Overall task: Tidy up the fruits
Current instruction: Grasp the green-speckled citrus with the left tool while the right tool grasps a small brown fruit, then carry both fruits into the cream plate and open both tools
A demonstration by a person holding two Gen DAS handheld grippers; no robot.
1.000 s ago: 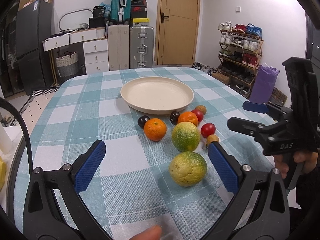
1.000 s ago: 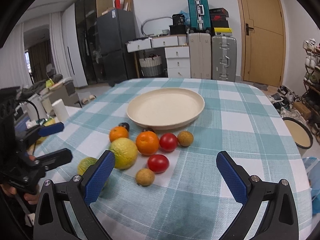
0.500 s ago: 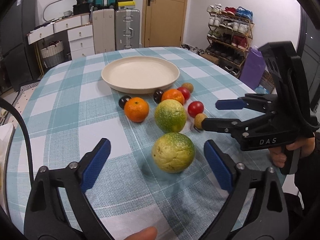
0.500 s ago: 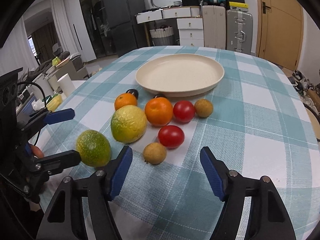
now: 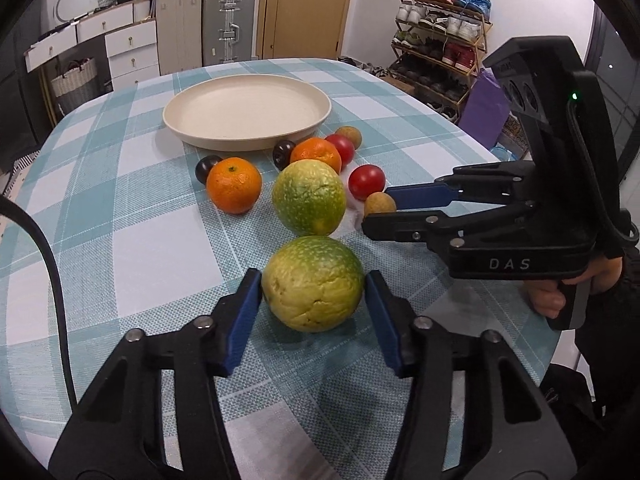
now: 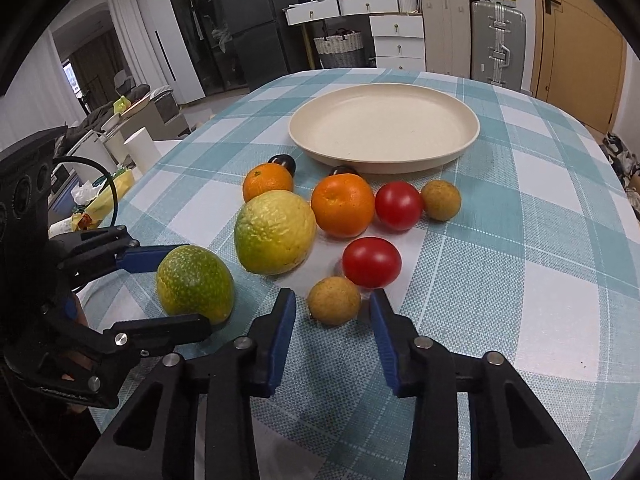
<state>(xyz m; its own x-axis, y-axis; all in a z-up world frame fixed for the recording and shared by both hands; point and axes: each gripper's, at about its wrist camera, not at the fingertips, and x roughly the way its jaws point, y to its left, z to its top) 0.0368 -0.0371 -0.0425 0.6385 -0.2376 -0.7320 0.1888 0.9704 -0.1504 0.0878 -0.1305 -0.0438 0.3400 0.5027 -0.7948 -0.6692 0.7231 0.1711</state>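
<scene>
A cream plate (image 5: 246, 118) stands empty at the far side of the checked tablecloth; it also shows in the right wrist view (image 6: 384, 126). In front of it lie two green-yellow citrus, two oranges, two red tomatoes, two brown longans and two dark plums. My left gripper (image 5: 313, 284) has its blue pads against both sides of the near green citrus (image 5: 314, 282), which rests on the cloth. My right gripper (image 6: 332, 304) straddles the near longan (image 6: 334, 300), jaws partly closed with gaps on both sides. The second citrus (image 6: 275, 232) and a tomato (image 6: 371, 262) lie just beyond.
The tablecloth (image 5: 140, 240) covers a round table. A shoe rack (image 5: 440, 40) stands to the right, suitcases and drawers (image 5: 224, 24) at the back wall. A fridge (image 6: 248, 20) and clutter lie off the table's left side.
Both grippers moved forward and down and narrowed. The left closed onto the near green citrus; the right closed in around the near longan.
</scene>
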